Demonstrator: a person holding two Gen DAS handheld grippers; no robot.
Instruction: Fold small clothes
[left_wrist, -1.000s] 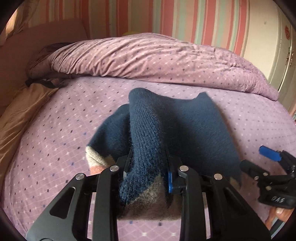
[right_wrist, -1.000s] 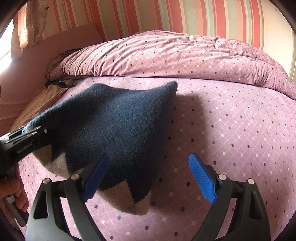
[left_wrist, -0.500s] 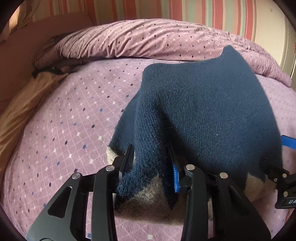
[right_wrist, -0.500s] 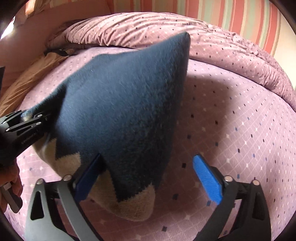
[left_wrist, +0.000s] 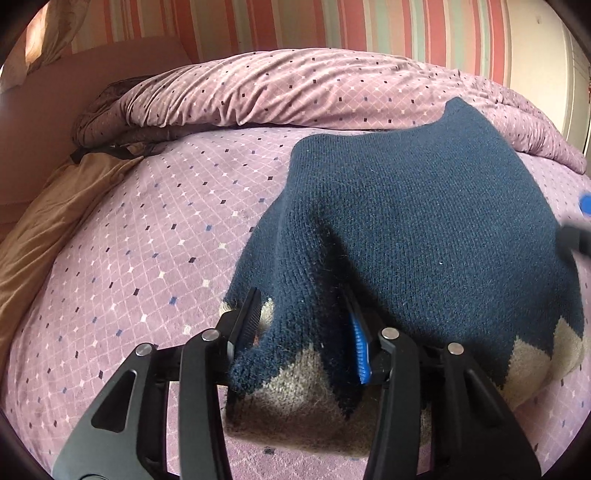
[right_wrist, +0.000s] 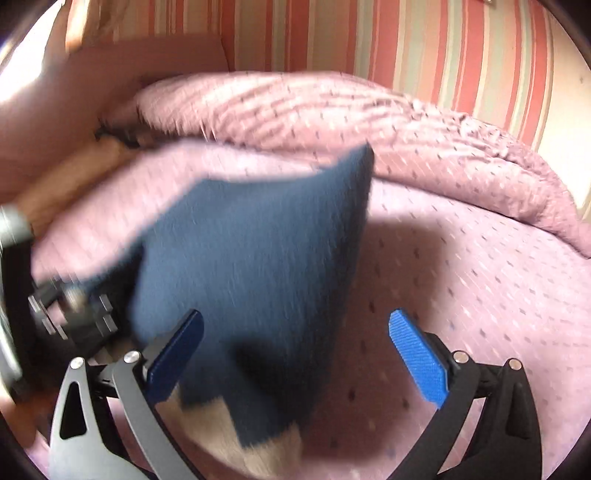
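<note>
A navy knitted garment (left_wrist: 413, 229) with a beige zigzag hem is held up over the purple bedsheet (left_wrist: 155, 236). My left gripper (left_wrist: 303, 332) is shut on a bunched fold of it near the hem. In the right wrist view the garment (right_wrist: 258, 273) hangs in front, blurred. My right gripper (right_wrist: 295, 354) is open, its blue pads (right_wrist: 417, 354) apart, with the cloth's hem between them and touching neither. My left gripper shows at that view's left edge (right_wrist: 70, 314).
A rumpled purple duvet (left_wrist: 295, 88) lies across the back of the bed. A tan sheet (left_wrist: 48, 229) lies on the left. A striped wall (right_wrist: 406, 44) stands behind.
My left gripper has lifted the garment higher off the bed and the cloth has spread out to the right. The right wrist view has moved and turned blurry; its jaws stay open.
</note>
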